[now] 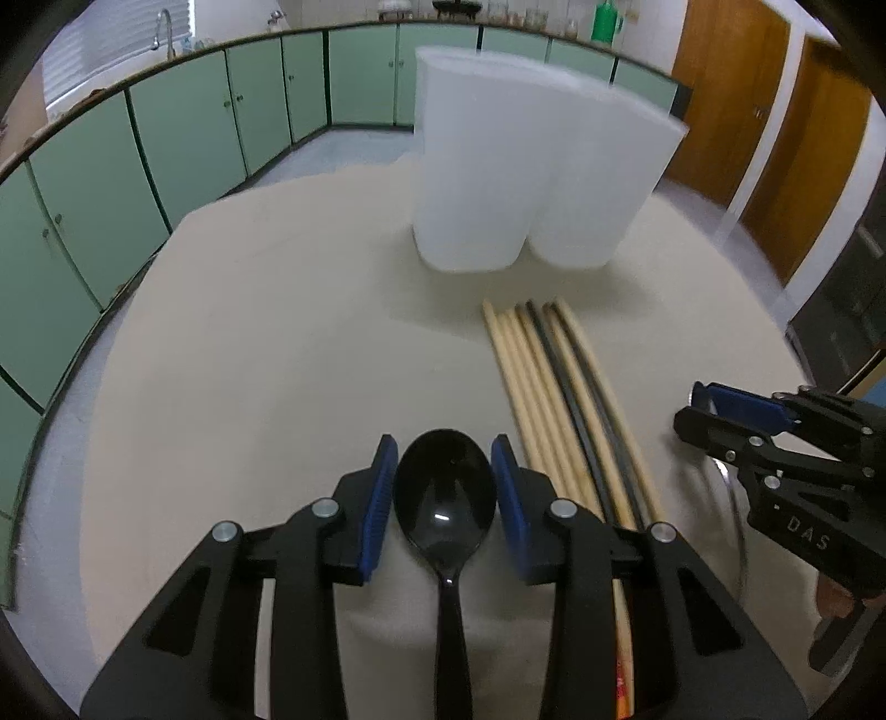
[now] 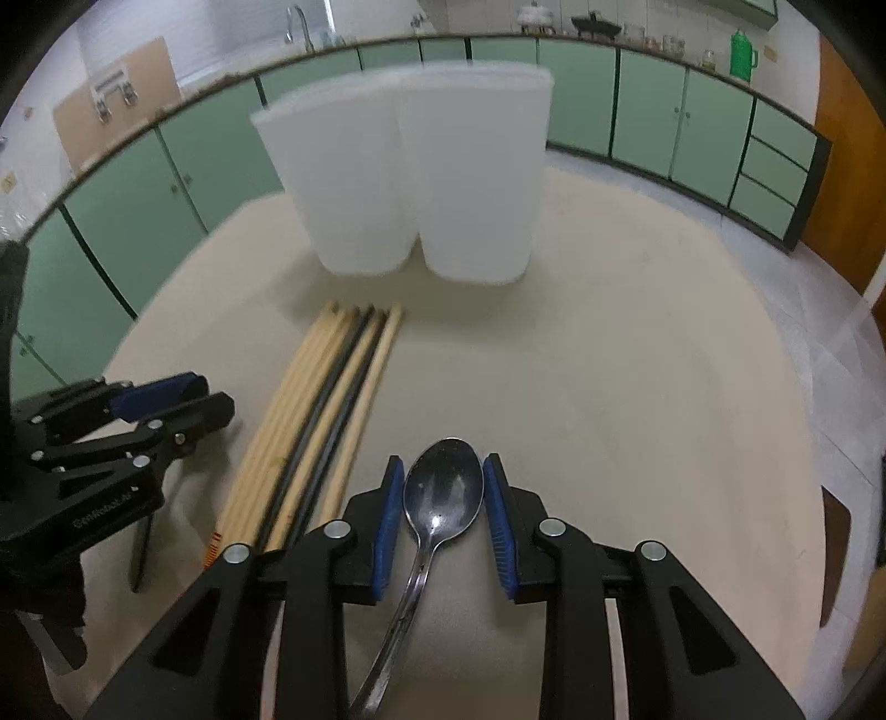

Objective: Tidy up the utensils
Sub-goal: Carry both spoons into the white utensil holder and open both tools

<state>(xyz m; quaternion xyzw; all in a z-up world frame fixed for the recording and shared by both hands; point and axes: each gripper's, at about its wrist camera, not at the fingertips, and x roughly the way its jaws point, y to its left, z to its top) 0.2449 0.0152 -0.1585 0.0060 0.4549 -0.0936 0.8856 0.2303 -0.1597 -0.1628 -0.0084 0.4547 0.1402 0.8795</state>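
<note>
A black plastic spoon [image 1: 446, 498] lies on the beige table [image 1: 277, 332], and my left gripper [image 1: 444, 446] is shut on the sides of its bowl. A metal spoon [image 2: 443, 498] lies to the right, with my right gripper [image 2: 443, 462] shut on its bowl, both blue pads against its edges. Between the two spoons lies a row of several wooden and black chopsticks [image 1: 554, 399] [image 2: 326, 410]. Two white translucent holders [image 1: 526, 166] [image 2: 410, 166] stand side by side behind the chopsticks. Each view shows the other gripper at its edge: the right gripper [image 1: 698, 410] and the left gripper [image 2: 213, 396].
Green cabinets [image 2: 637, 99] under a counter run along the far walls, with a sink tap [image 2: 296, 22] at the back left. Wooden doors [image 1: 775, 138] stand to the right. Bare table [image 2: 637, 360] stretches to the right of the metal spoon.
</note>
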